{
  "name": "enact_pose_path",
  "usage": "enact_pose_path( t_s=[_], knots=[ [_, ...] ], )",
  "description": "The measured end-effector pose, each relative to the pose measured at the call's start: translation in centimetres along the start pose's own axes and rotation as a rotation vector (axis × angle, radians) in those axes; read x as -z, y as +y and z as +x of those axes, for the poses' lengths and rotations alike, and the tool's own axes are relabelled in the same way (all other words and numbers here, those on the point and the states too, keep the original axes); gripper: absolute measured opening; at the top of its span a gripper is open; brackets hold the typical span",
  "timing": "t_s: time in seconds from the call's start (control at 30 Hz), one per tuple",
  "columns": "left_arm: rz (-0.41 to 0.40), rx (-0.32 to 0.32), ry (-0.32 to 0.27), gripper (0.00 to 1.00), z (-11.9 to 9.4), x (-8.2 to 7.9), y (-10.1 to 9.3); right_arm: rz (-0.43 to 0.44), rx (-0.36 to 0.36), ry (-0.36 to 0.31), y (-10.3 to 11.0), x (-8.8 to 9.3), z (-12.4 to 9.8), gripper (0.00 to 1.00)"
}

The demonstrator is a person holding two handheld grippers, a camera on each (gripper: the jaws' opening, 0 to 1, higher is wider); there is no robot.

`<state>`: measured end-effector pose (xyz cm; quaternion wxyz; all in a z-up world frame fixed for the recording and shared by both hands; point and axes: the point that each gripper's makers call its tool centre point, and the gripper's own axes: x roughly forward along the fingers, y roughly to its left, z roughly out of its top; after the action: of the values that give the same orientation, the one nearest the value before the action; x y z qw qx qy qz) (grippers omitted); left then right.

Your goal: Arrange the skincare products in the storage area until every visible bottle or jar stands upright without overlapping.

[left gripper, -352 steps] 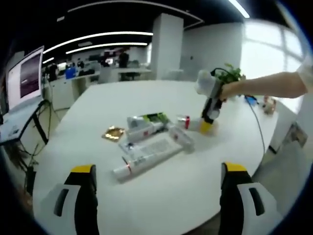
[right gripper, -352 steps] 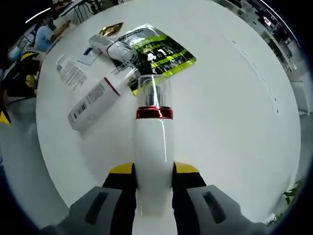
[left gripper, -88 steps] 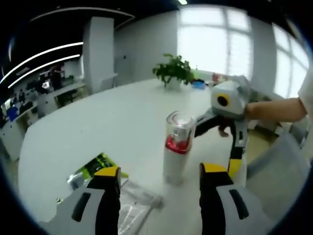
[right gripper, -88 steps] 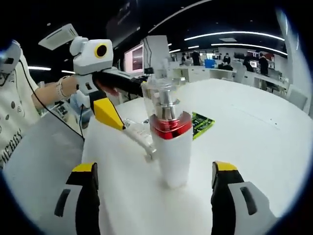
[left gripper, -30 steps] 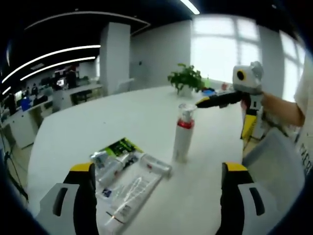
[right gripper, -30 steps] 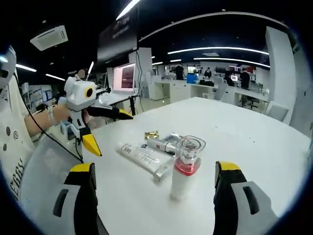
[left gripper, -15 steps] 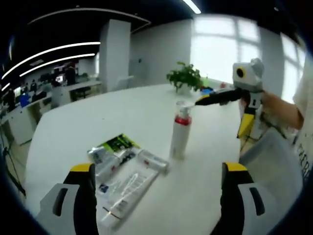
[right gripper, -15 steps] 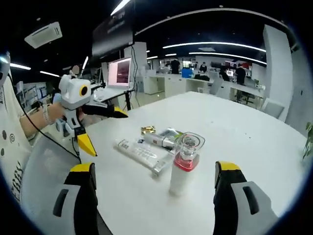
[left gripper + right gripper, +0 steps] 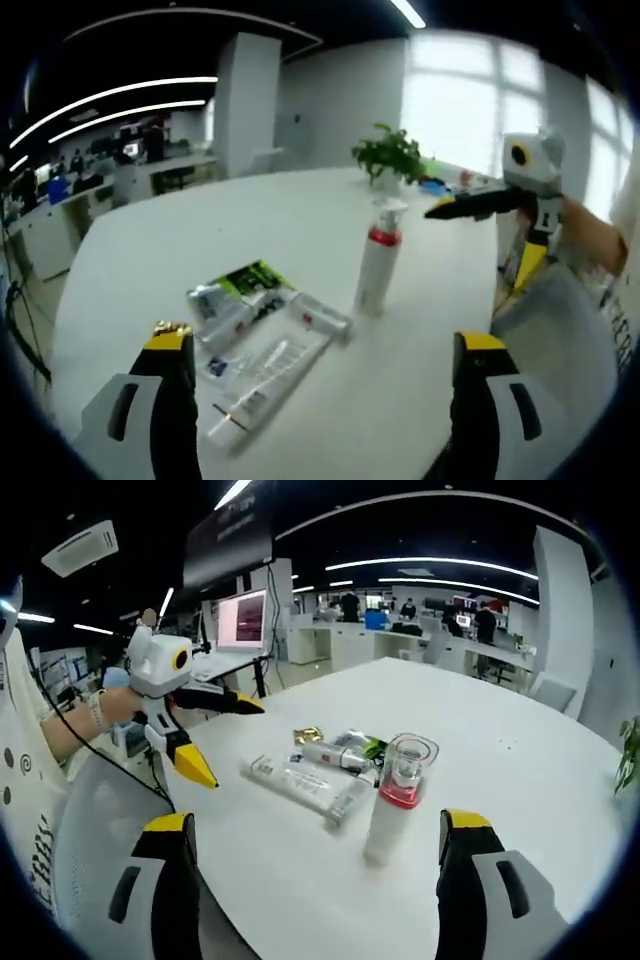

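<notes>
White pump bottle with a red collar now stands upright on the table, released. Both grippers, left gripper and right gripper, have drawn back, jaws spread and empty. Tubes lying left of it are likely next.

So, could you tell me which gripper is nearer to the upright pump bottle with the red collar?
Right, by a small margin, I judge. The pump bottle stands just ahead of the open right gripper; the left gripper is farther back, beyond the lying tubes.

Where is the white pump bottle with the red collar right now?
In the left gripper view, the white pump bottle with the red collar stands upright on the white table, just right of the lying tubes and apart from both grippers.
</notes>
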<state>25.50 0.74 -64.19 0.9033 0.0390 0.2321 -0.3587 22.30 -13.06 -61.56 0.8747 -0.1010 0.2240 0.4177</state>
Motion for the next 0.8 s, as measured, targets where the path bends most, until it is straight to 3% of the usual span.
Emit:
enact_pose_path(
  t_s=[0.1, 0.4, 0.53, 0.8],
  knots=[
    [-0.008, -0.005, 0.002, 0.99, -0.3, 0.4, 0.5, -0.012, -0.019, -0.008, 1.5, -0.2, 0.2, 1.00],
    [0.046, -0.037, 0.044, 0.98, -0.6, 1.6, 2.1, -0.036, -0.048, 0.021, 2.8, 0.5, 2.0, 1.00],
    [0.066, -0.024, 0.047, 0.87, -0.3, 1.8, 2.7, -0.044, -0.054, 0.034, 3.0, 0.8, 2.8, 1.00],
    [0.178, 0.034, 0.175, 0.70, 1.2, 4.1, 2.6, -0.030, -0.081, 0.043, 3.7, 1.4, 4.0, 1.00]
  ],
)
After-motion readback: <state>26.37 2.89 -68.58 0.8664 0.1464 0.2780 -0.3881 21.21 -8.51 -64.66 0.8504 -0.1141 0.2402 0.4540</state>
